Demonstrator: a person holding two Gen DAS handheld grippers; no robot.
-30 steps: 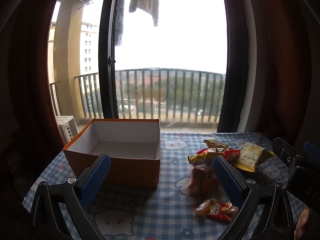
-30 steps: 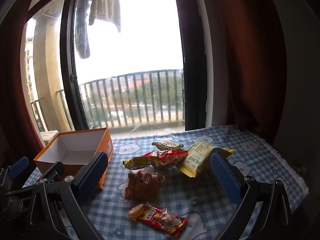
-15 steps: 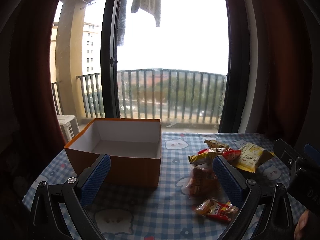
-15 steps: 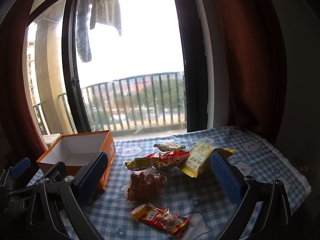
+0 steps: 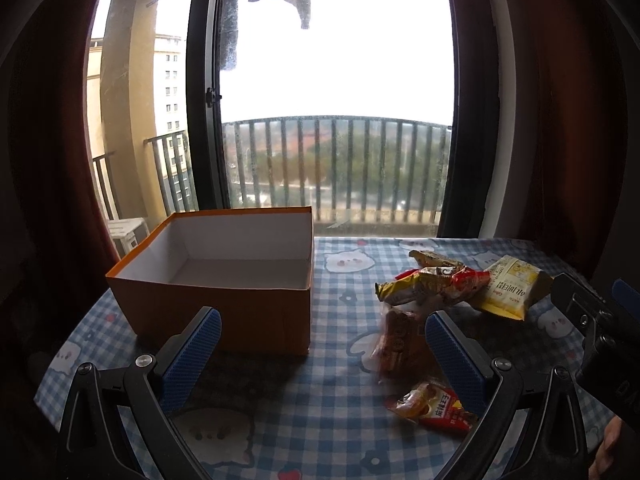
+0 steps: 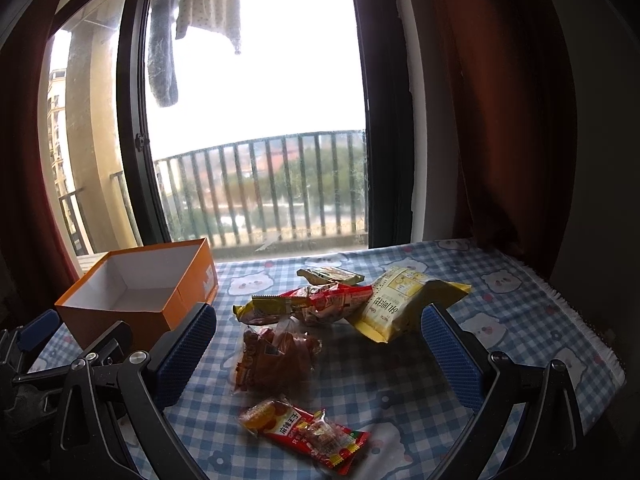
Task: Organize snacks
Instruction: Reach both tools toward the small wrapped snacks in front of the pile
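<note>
Change: both views sit slightly higher than a second ago; snacks and box unmoved.
Table (image 6: 520, 304): checked cloth carries everything.
Orange box (image 5: 224, 280): empty, left of the snacks.
Yellow packet (image 6: 404, 300): far end of the pile, on the cloth.
Red packet (image 6: 308, 432): nearest, on the cloth.
Left claw (image 5: 320, 356): released, holding nothing.
Right claw (image 6: 316, 348): spread wide, holding nothing, above the clear bag (image 6: 272, 356).
Progress: likely nothing boxed yet; every snack remains.

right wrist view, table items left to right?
Open orange cardboard box → clear bag of brown snacks → red printed snack packet nearest the camera → pale yellow snack bag. The overlapping wrappers behind the clear bag are left out.
</note>
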